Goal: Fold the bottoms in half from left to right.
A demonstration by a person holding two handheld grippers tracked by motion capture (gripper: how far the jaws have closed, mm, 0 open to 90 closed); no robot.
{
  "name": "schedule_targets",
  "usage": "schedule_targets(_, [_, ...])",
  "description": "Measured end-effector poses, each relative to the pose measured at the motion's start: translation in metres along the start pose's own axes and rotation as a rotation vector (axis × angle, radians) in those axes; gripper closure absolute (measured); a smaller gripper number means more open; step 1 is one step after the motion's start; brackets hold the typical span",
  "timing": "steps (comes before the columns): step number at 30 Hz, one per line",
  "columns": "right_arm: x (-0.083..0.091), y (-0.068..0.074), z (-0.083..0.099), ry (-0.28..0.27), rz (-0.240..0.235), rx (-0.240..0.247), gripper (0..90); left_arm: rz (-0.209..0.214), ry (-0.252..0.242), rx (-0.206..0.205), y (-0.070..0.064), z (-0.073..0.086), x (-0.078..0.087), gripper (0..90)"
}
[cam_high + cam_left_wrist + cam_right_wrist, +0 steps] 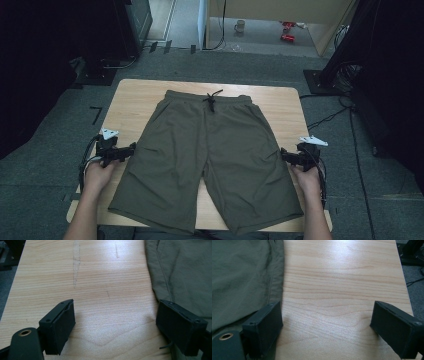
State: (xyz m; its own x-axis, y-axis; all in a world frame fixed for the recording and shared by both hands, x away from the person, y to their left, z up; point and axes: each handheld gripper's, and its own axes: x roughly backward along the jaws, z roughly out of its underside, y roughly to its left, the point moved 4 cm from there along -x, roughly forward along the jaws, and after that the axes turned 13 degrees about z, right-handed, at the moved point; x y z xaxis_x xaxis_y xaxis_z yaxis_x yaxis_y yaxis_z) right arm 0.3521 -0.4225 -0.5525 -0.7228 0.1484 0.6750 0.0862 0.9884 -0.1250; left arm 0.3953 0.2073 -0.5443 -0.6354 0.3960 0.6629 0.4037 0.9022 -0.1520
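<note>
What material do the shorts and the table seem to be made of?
Shorts: olive woven cloth, probably cotton or a blend, matte; fine weave and stitched seams show. Table: pale wood or wood-look laminate, smooth with slight sheen; grain lines show.

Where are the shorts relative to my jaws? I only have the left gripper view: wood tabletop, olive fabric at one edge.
Observer: The olive-green drawstring shorts lie flat in the middle of the light wooden table, waistband at the far side, legs toward the person.
Operator: And the other gripper?
Observer: The right gripper sits at the shorts' opposite outer side seam, about level with the left gripper.
Operator: Is it open?
Observer: Yes. In the right gripper view its jaws stand wide apart over bare wood, one jaw right at the fabric edge, nothing between them.
Operator: Drawstring tied?
Observer: The black drawstring looks knotted at the waistband's centre.
</note>
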Motion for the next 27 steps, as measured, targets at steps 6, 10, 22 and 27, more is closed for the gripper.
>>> schedule_targets(6, [0.0000,0.0000,0.0000,0.000,0.000,0.000,9.7,0.001,0.001,-0.001,-0.0002,-0.0002,-0.0002,16.0])
schedule_targets(10, [0.0001,0.0001,0.0001,0.000,0.001,-0.001,9.7,0.002,0.001,-0.002,-0.0003,-0.0002,-0.0003,16.0])
schedule_targets(22, [0.0008,0.0026,0.0002,0.003,0.014,-0.016,9.8,0.002,0.001,-0.003,-0.0008,-0.0007,-0.0009,16.1])
schedule_targets(27, [0.0010,0.0027,0.0000,0.005,0.013,-0.014,10.8,0.011,0.006,-0.009,-0.0011,-0.0006,-0.0003,16.6])
